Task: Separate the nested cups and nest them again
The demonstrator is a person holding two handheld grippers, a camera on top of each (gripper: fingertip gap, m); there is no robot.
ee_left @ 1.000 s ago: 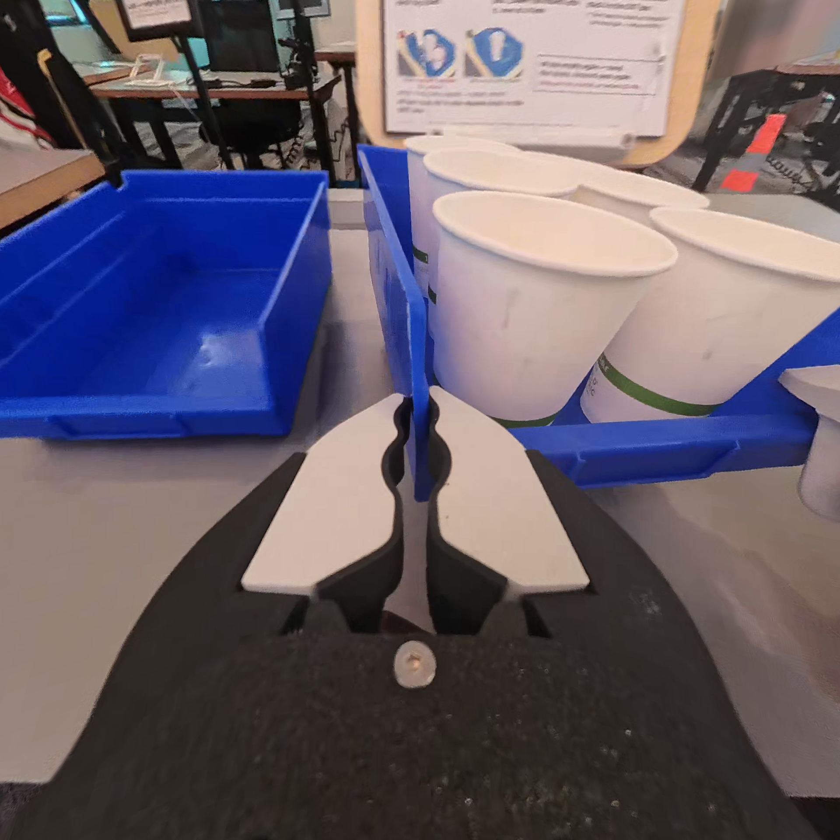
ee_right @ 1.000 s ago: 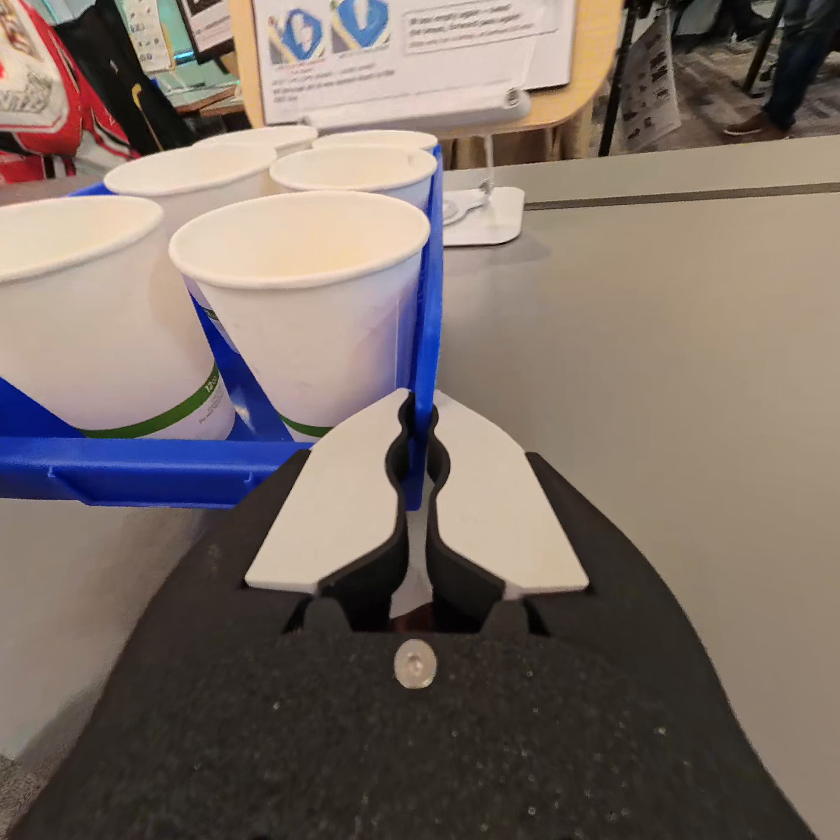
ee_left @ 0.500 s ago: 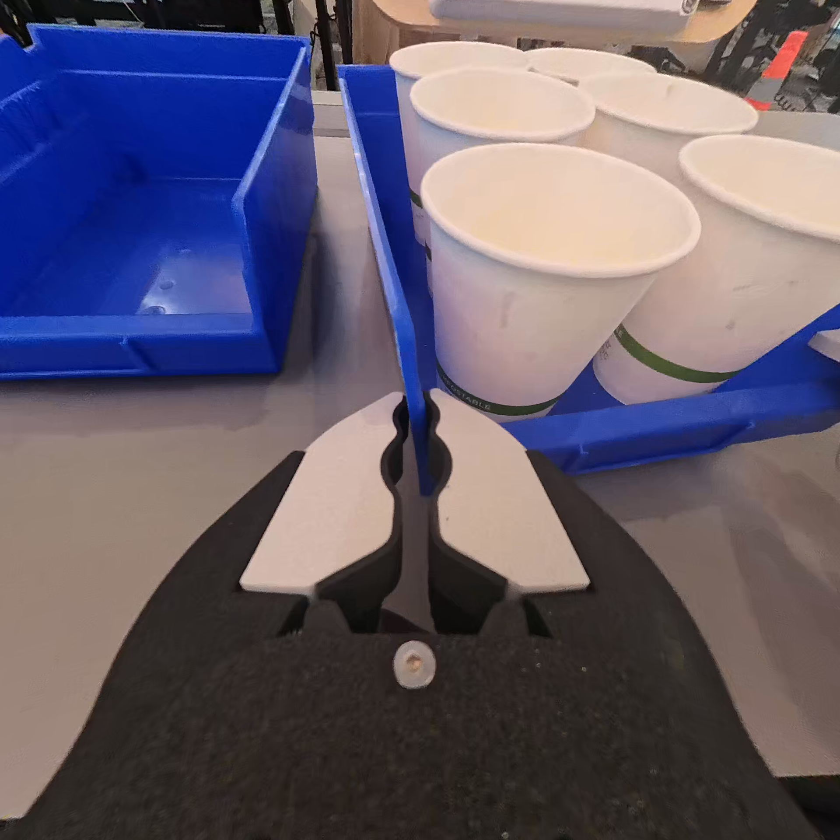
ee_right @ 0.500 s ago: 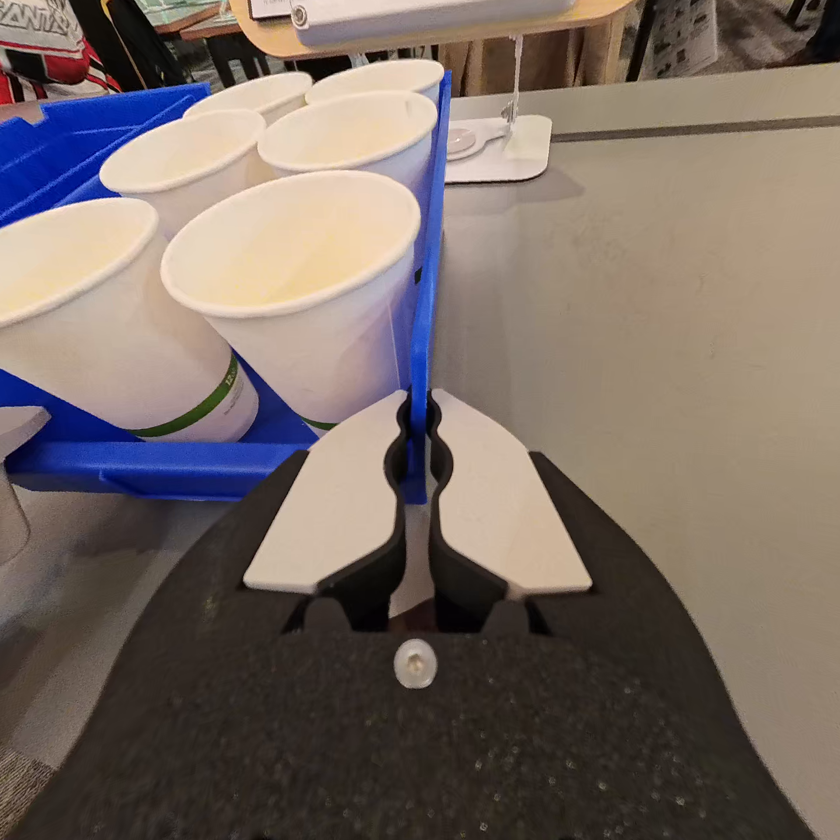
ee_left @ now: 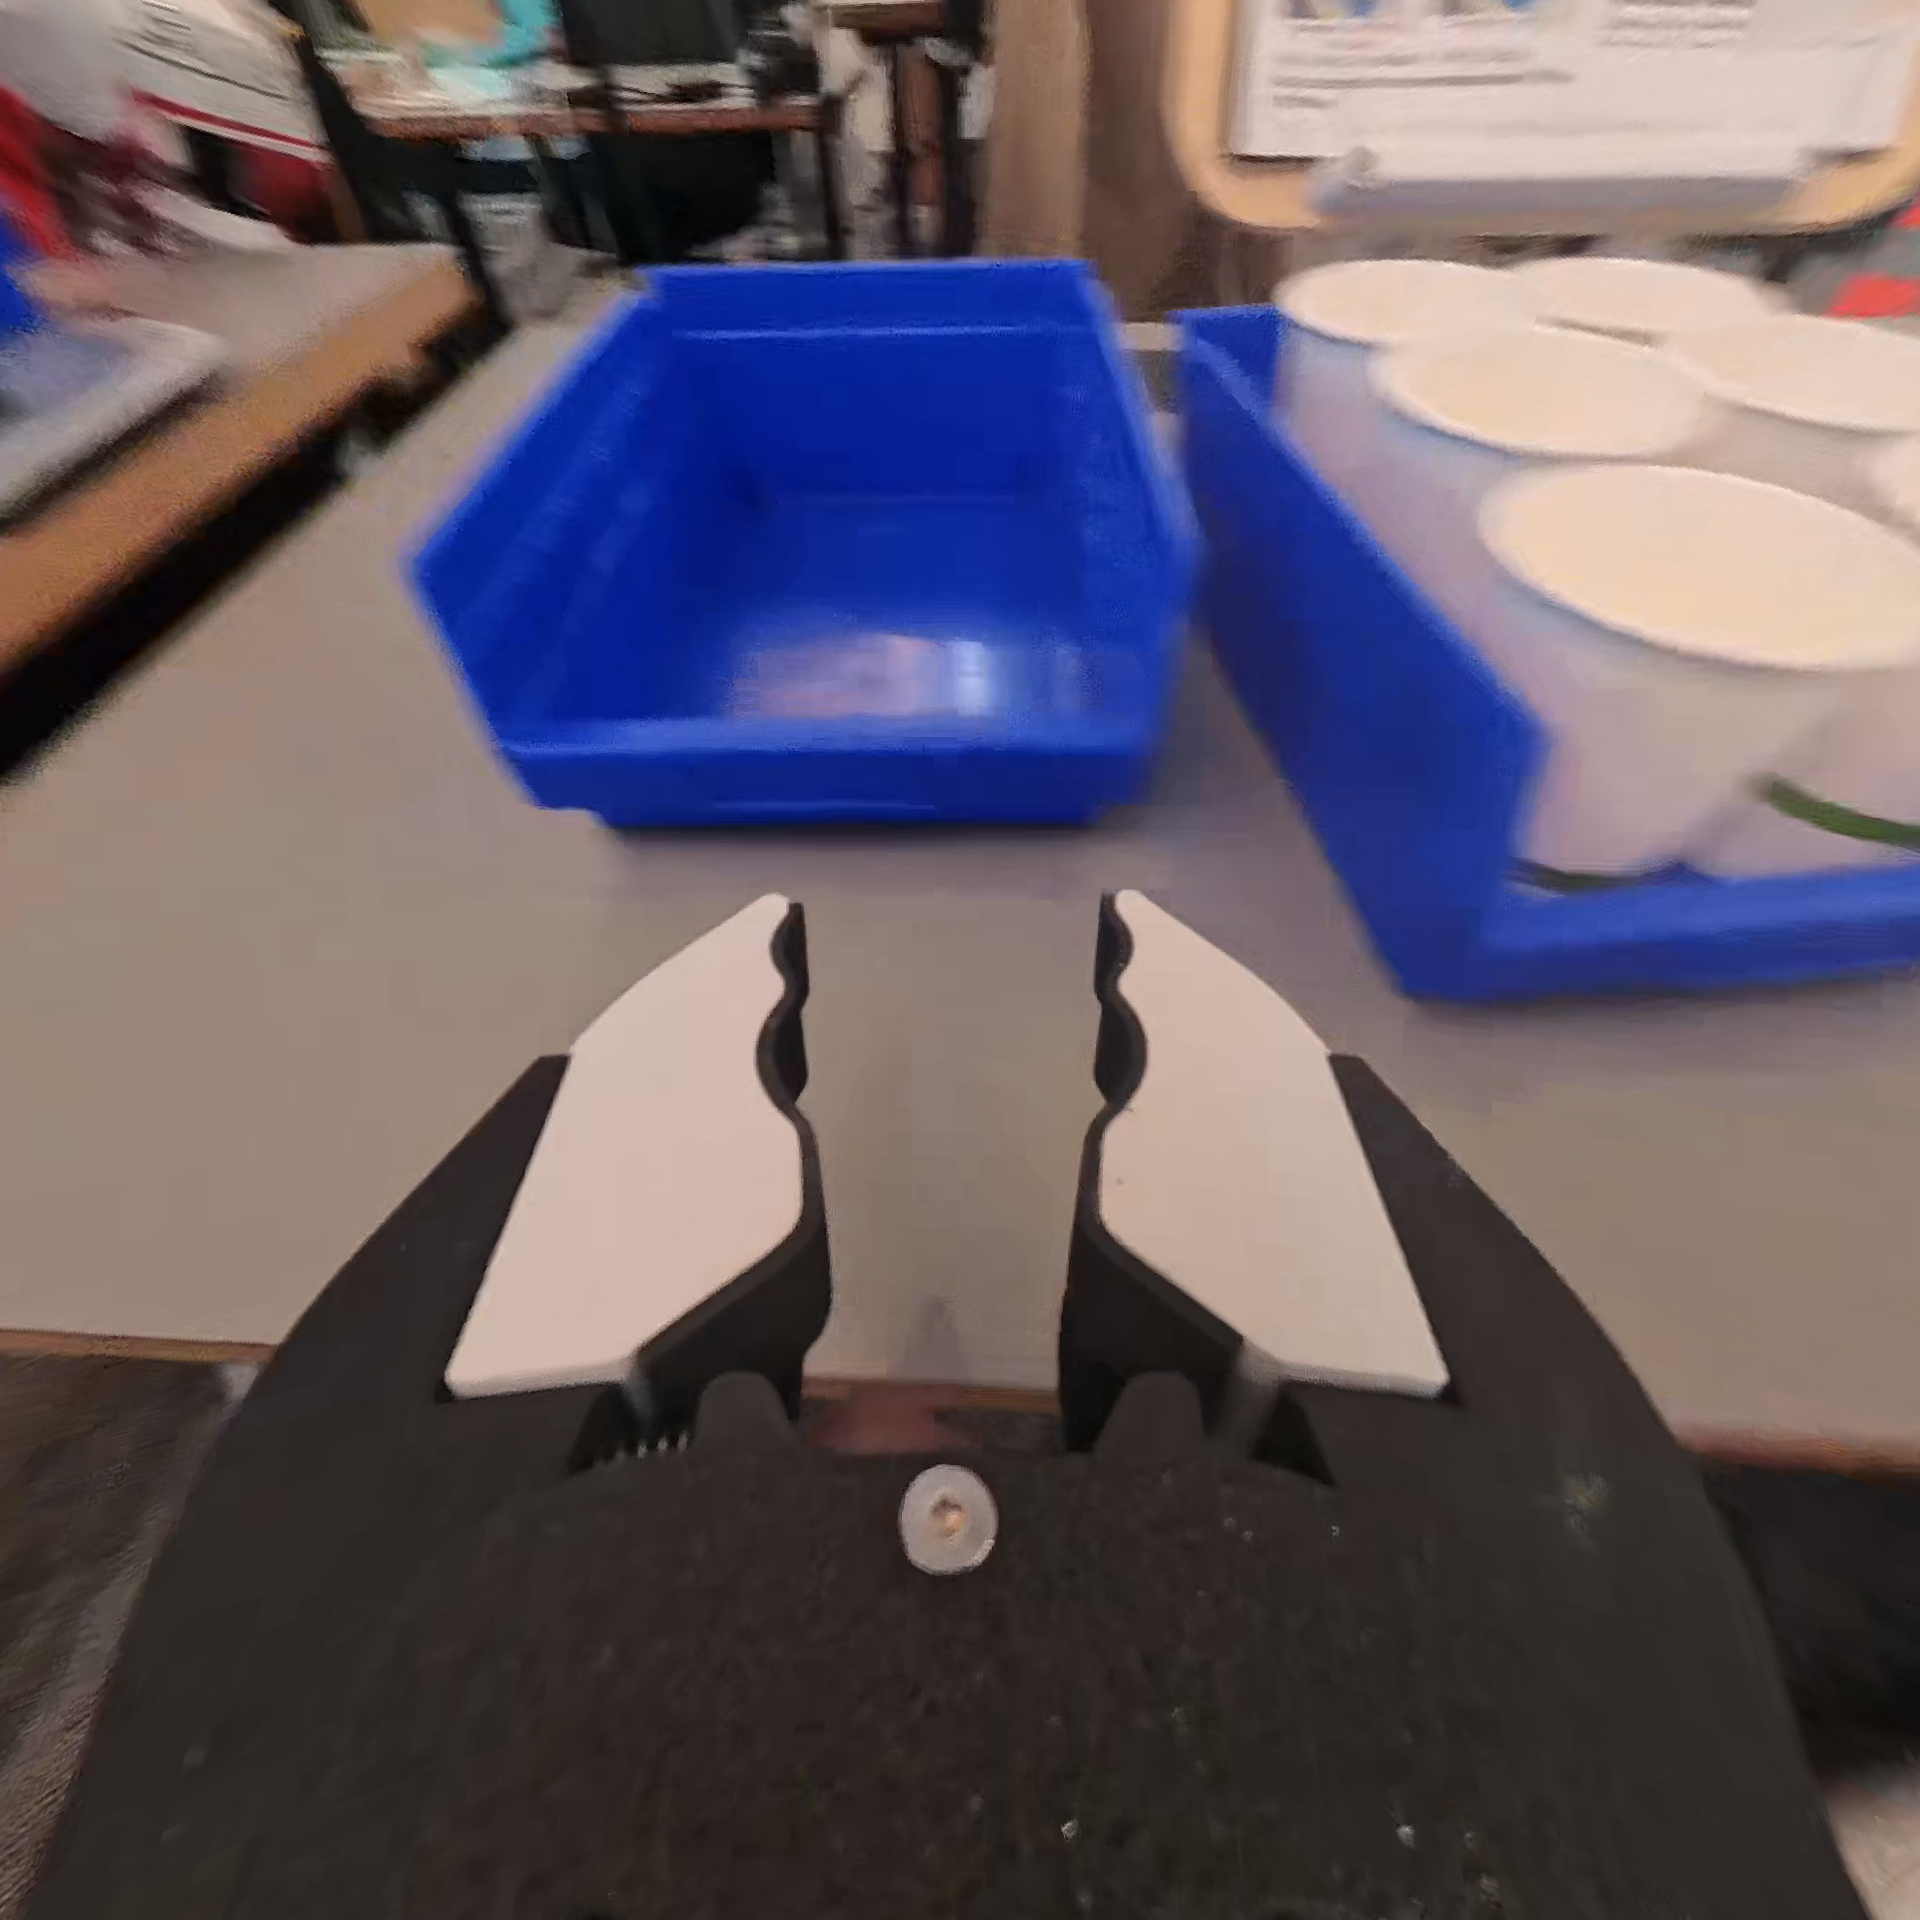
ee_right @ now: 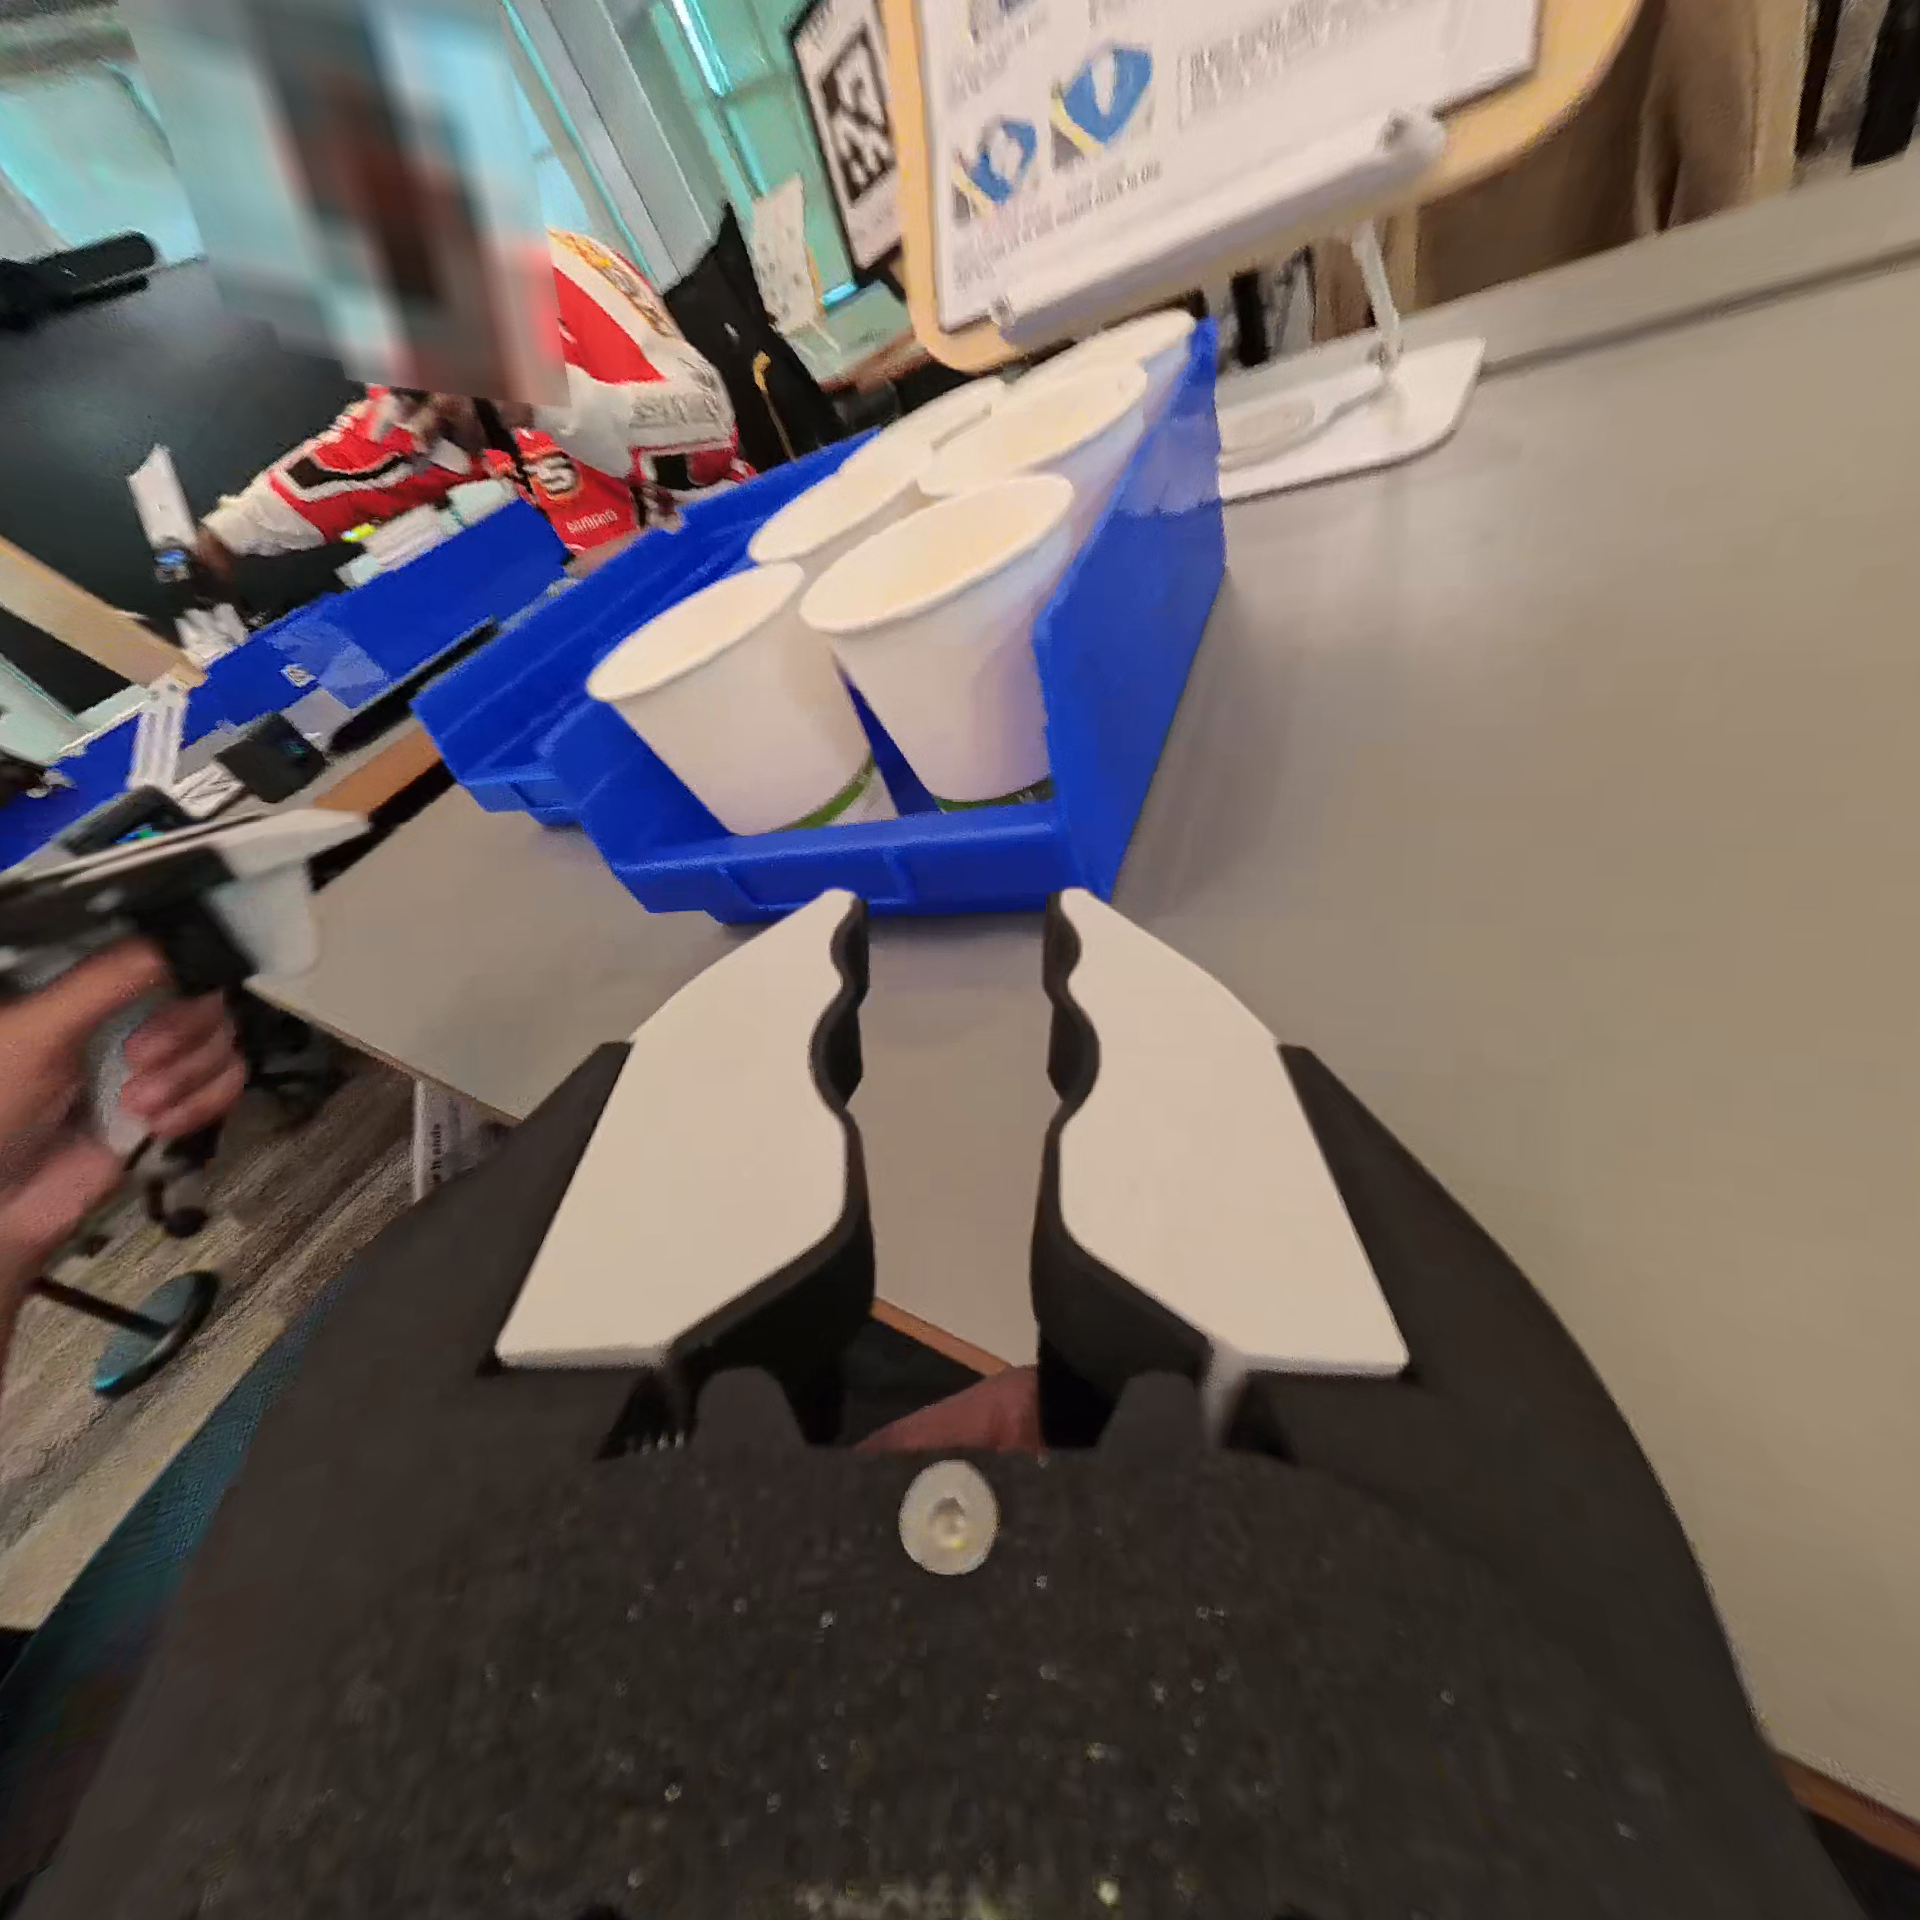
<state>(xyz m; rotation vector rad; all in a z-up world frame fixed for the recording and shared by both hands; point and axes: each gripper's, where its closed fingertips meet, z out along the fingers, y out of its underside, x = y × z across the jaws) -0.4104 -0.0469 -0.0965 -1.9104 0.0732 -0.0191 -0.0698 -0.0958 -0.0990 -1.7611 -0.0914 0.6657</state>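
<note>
Several white paper cups [ee_left: 1683, 665] stand upright and apart in a blue bin [ee_left: 1351, 707] on the grey table; they also show in the right wrist view [ee_right: 935, 644], in the same bin [ee_right: 1122, 665]. My left gripper [ee_left: 948, 914] is open and empty, above the table near its front edge, short of an empty blue bin [ee_left: 831, 561]. My right gripper [ee_right: 954, 914] is open and empty, just in front of the cup bin's near right corner. The left gripper also shows at the left edge of the right wrist view [ee_right: 260, 883], held by a hand.
A sign board on a white stand [ee_right: 1351, 416] is behind the cup bin. The table's front edge [ee_left: 1766, 1449] runs just under my left gripper. More blue bins [ee_right: 395, 613] and a person in red and white [ee_right: 582, 436] are at a far table.
Both grippers let go of the cup bin's side walls, opened, and pulled back toward the table's front edge. The left one swung left and now faces the empty bin.
</note>
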